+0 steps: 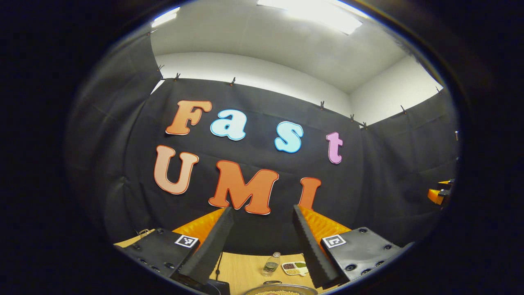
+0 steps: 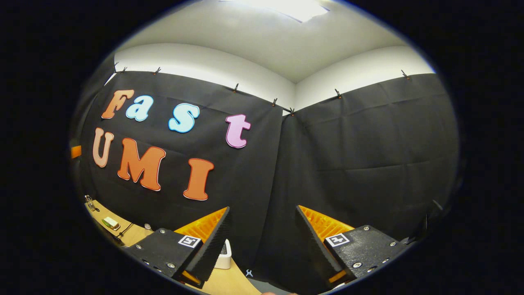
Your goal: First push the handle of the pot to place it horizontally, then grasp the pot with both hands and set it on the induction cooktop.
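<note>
The pot's rim [image 1: 280, 289] peeks in at the bottom edge of the left gripper view, a grey metal arc with a small dark handle at its far side. My left gripper [image 1: 262, 211] is held high above it, open, nothing between its black ribbed fingers. At that view's right edge an orange and black piece of the other gripper [image 1: 440, 193] appears. In the right gripper view my right gripper [image 2: 264, 209] is also open and empty, raised and facing the booth's corner. A dark object [image 1: 217, 287] sits left of the pot; I cannot tell if it is the cooktop.
On the wooden table [image 1: 241, 268] behind the pot stand a small clear bottle [image 1: 271, 263] and a divided dish of grains [image 1: 295, 268]. In the right gripper view a white box [image 2: 224, 256] and a small white and green object [image 2: 110, 223] lie on the table.
</note>
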The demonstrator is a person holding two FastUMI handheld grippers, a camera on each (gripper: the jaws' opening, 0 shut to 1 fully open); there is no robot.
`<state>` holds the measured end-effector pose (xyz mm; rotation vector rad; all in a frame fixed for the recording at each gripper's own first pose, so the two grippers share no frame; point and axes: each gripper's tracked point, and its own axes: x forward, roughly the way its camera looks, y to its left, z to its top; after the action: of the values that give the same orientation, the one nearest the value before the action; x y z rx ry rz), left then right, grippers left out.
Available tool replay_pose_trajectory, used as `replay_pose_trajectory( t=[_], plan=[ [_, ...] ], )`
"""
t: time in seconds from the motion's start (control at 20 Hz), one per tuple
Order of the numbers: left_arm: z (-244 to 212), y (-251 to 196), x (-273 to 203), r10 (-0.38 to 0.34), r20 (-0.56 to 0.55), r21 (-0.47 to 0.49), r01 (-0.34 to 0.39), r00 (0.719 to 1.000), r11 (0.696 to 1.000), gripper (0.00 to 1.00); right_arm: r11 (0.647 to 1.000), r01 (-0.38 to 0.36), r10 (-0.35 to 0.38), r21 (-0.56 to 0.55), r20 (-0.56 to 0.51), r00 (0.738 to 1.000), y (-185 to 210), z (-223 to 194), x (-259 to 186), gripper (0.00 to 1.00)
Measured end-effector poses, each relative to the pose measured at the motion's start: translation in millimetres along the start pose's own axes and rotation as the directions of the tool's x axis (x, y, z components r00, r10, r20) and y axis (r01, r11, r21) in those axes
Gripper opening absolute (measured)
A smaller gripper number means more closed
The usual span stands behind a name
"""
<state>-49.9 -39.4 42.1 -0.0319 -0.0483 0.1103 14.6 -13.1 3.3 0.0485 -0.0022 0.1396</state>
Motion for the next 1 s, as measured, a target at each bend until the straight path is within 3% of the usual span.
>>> replay_pose_trajectory(
  t=[0.4,0.9,1.0],
  plan=[
    [9,-25,-8,-0.004,0.017,0.044,0.003,1.000,0.999,0.97,1.000,-0.019,0.019,0.024,-0.015,1.000,-13,-13,-2,0.95],
    [30,-5,-12,0.007,0.074,0.090,-0.013,0.997,0.996,0.97,0.999,-0.020,0.020,0.034,0.000,1.000,1,-2,-14,0.95],
    [27,3,-11,0.016,0.071,0.092,-0.023,0.997,0.996,0.92,0.999,-0.020,0.020,0.028,0.000,1.000,6,0,-15,0.97]
  ],
)
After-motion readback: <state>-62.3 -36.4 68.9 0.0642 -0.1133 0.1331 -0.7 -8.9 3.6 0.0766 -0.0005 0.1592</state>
